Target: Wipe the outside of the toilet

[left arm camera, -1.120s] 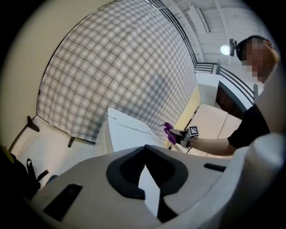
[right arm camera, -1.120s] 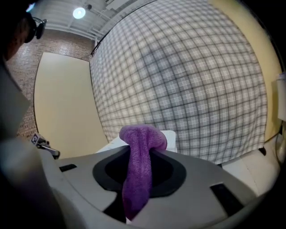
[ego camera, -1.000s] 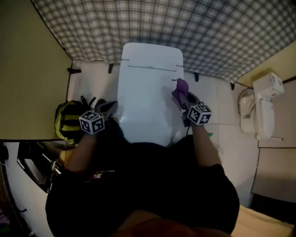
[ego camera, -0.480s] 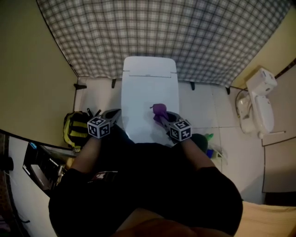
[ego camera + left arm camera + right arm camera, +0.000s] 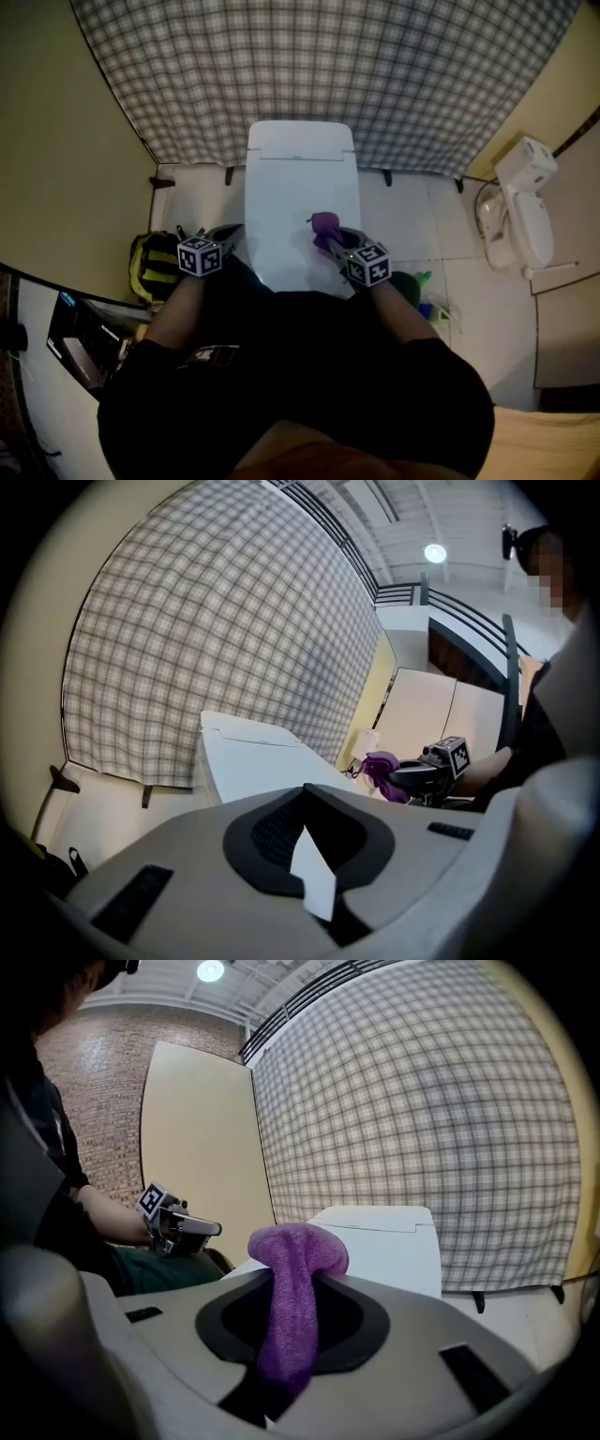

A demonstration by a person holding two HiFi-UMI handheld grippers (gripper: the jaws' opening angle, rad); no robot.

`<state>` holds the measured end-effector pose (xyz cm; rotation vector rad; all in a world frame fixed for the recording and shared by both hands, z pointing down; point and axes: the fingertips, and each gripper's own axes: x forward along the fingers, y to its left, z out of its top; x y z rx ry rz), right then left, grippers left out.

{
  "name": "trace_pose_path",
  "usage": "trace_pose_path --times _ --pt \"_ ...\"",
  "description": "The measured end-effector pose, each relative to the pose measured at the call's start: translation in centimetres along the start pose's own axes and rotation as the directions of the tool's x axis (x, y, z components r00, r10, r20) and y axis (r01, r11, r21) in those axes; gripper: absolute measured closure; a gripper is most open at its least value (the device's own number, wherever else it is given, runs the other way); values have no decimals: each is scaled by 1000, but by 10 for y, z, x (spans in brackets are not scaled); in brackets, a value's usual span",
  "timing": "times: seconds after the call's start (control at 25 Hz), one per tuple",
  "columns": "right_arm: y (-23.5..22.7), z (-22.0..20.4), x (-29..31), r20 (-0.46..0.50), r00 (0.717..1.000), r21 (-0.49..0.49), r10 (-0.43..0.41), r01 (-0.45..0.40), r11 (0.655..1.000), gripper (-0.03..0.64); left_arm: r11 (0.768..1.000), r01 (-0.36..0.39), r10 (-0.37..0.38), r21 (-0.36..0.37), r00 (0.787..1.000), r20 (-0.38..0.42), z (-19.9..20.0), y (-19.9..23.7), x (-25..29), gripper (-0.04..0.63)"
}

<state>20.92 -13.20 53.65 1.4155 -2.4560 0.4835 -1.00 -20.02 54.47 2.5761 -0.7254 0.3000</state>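
Scarcely moved: right hand-held gripper [image 5: 331, 240] pinches cloth [image 5: 324, 223] pointing along toilet [image 5: 300, 178]; left hand-held gripper [image 5: 228, 233] closed.

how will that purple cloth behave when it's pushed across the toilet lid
Probably floppy: the purple cloth bulges and folds over where the right gripper pinches it. It looks light and fuzzy, so it should likely drag and bunch on the smooth toilet lid rather than slide freely.

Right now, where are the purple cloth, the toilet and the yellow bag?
purple cloth [image 5: 324, 225]: head view, on its bunched end.
toilet [image 5: 302, 183]: head view, on the middle of the closed lid.
yellow bag [image 5: 148, 262]: head view, on its yellow side.
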Motion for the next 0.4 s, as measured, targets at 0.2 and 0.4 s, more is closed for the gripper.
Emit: trace_pose_path --times 0.2,0.4 --pt "4 19 -3 16 1000 -8 5 -5 1000 522 1000 4 -4 -5 1000 -6 8 -2 -5 592" --pt "-5 29 19 -18 1000 -12 4 -4 1000 522 999 12 -13 -38 1000 -27 9 18 4 592"
